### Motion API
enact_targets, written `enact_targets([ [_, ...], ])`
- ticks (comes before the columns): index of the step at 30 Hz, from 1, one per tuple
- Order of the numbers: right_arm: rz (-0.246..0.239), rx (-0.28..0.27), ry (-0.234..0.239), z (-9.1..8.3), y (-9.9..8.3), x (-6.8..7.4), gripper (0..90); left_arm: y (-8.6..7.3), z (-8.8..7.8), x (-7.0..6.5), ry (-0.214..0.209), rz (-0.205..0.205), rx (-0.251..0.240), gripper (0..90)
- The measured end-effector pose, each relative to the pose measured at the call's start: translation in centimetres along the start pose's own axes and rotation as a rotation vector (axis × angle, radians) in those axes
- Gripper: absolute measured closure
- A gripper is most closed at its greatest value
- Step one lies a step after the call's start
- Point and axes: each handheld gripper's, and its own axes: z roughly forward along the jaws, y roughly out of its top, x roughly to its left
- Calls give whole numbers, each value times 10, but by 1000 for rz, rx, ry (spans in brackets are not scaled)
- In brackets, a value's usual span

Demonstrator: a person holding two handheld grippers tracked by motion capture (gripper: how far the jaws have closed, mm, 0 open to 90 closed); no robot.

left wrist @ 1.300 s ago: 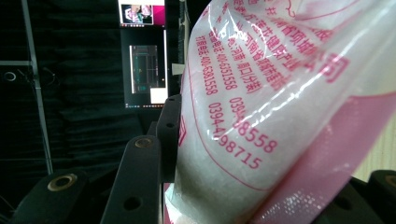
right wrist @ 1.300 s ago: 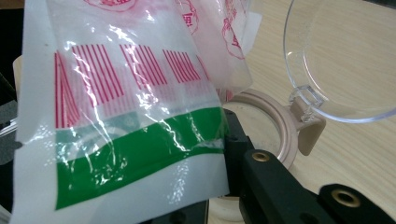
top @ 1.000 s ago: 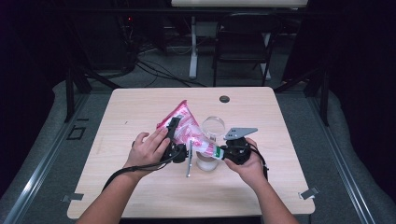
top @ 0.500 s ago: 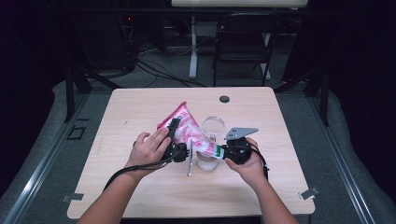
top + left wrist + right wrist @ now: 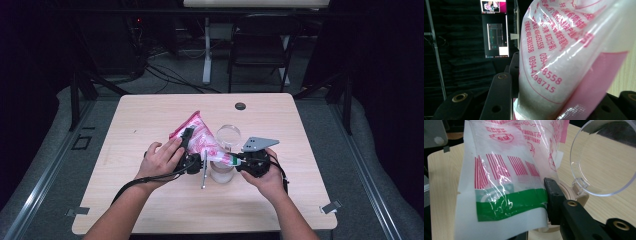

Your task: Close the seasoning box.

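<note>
High view: left gripper (image 5: 192,150) clamps the soft, slippery pink-printed plastic bag (image 5: 199,134); right gripper (image 5: 239,161), jaws just easing open, barely pinches its green-banded corner (image 5: 509,203); grip the seams

Counted on the table (image 5: 150,115): one pink-and-white printed bag (image 5: 200,135), one clear jar (image 5: 221,172) below the bag's lower end, one clear round lid (image 5: 228,135) beside the bag, and two grippers, left (image 5: 192,160) and right (image 5: 239,161), flanking the bag.

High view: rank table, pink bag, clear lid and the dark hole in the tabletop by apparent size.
1. Table, by far.
2. Pink bag.
3. Clear lid, hinged open above its jar, plainly smaller than the bag.
4. Dark hole, smallest; it lies farther from the camera, but the gap is clear.
</note>
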Motion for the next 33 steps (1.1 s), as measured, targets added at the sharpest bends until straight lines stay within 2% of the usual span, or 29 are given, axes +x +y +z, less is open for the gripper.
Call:
enact_targets([
  [7, 17, -13, 8, -1, -1, -1, 900, 1, -1, 0, 4, 2, -3, 665],
  [12, 32, -14, 14, -1, -1, -1, 900, 2, -1, 1, 9, 2, -7, 665],
  [20, 44, 22, 25, 2, -2, -2, 900, 2, -2, 1, 6, -7, -6, 665],
  [21, 49, 26, 28, 3, -2, -1, 900, 2, -2, 2, 16, 4, -8, 665],
  [24, 71, 29, 27, 4, -2, -1, 900, 2, -3, 1, 14, -11, -11, 666],
  [25, 73, 33, 25, 4, -3, -2, 900, 2, -3, 2, 21, 1, -13, 666],
  [31, 82, 41, 18, 6, -3, -3, 900, 3, -3, 0, 20, -11, -19, 666],
  [33, 84, 44, 12, 7, -4, -2, 900, 4, -3, 1, 30, 5, -21, 666],
])
